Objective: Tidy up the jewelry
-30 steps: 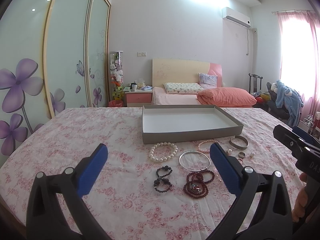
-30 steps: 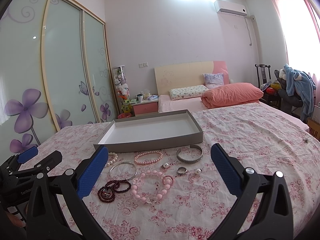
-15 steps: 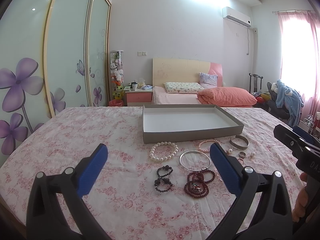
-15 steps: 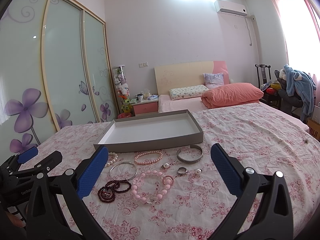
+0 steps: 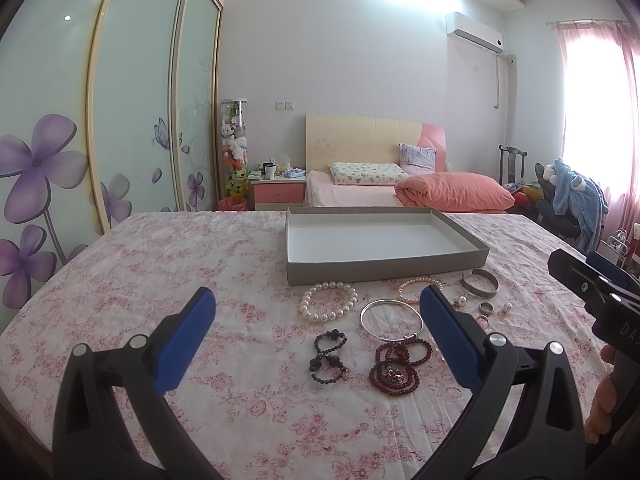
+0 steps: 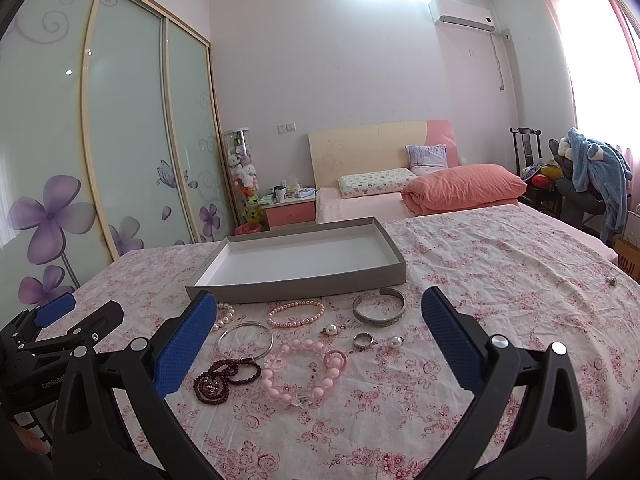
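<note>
A shallow grey cardboard tray with a white interior (image 5: pixel 384 240) is seen lying flat on the pink floral bedspread (image 5: pixel 160 272), towards its far edge, with nothing inside. The jewelry is spread on the bedspread just in front of the tray's near wall. A white pearl bracelet (image 5: pixel 329 301) is placed nearest the tray's near left corner, with a small pink pearl bracelet (image 6: pixel 296 313) beside it and a wide engraved silver cuff (image 6: pixel 379 311) further right, below the tray's near right corner. A thin silver bangle (image 5: pixel 391 320) is laid nearer the viewer, touching a coiled dark red bead strand (image 5: pixel 396 368); a twisted black bead bracelet (image 5: pixel 329 356) is set just left of that strand. A chunky pink bead bracelet with a ring charm (image 6: pixel 304 372) is shown right of the red strand. A small silver ring (image 6: pixel 363 340) lies between two loose pearl earrings (image 6: pixel 396 343).

The left gripper (image 5: pixel 316 344) is held above the near part of the bedspread, blue-padded jaws spread wide, nothing between them. The right gripper (image 6: pixel 318 344) is likewise released and unloaded, over the pink beads. A sliding wardrobe with purple flower prints (image 5: pixel 100 120) is visible beyond the left edge.
</note>
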### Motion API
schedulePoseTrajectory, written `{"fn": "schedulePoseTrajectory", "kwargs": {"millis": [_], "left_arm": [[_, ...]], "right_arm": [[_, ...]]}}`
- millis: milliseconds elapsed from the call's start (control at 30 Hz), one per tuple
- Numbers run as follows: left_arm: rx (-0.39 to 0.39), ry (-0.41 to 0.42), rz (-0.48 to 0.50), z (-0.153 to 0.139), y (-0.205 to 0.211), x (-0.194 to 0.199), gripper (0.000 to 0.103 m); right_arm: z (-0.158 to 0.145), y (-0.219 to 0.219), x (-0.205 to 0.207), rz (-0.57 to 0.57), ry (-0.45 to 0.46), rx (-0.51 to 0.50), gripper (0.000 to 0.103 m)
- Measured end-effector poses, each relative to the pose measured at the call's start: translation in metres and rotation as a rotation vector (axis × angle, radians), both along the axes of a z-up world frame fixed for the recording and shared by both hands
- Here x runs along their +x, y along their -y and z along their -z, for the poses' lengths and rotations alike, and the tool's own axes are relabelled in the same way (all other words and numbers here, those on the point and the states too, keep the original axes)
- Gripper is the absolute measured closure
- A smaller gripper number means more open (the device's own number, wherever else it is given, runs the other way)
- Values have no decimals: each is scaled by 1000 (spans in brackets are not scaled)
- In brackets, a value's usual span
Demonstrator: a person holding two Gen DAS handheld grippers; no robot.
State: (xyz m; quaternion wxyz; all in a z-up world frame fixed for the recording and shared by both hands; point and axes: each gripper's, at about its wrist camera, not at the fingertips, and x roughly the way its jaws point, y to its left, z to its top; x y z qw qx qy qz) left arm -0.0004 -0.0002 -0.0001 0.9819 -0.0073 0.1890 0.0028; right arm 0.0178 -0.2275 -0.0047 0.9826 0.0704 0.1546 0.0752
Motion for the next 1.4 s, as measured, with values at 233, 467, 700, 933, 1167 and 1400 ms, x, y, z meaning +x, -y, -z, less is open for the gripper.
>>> {"fn": "schedulePoseTrajectory", "kwargs": {"millis": [233,467,700,933,1167,1400], "left_arm": [[-1,-3,0,2,-3,0,4],[2,-29,-11,14,-4,9,4],[14,-154,-29,23,-15,26,4],[-2,-255,-14,37,-25,45,4],[-4,-312,22,47,-26,56,4],[11,-361,55,53,-23,62,8]], "right_arm": [[1,0,0,2,-2,-1,2],[13,6,12,0,-44,10,2],[33,36,53,68,-277,-12,4],[67,41,89,43,-532,-47,56],[73,34,101,66,-583,-95,71],[73,24,103,83,-574,-144,87]]}}
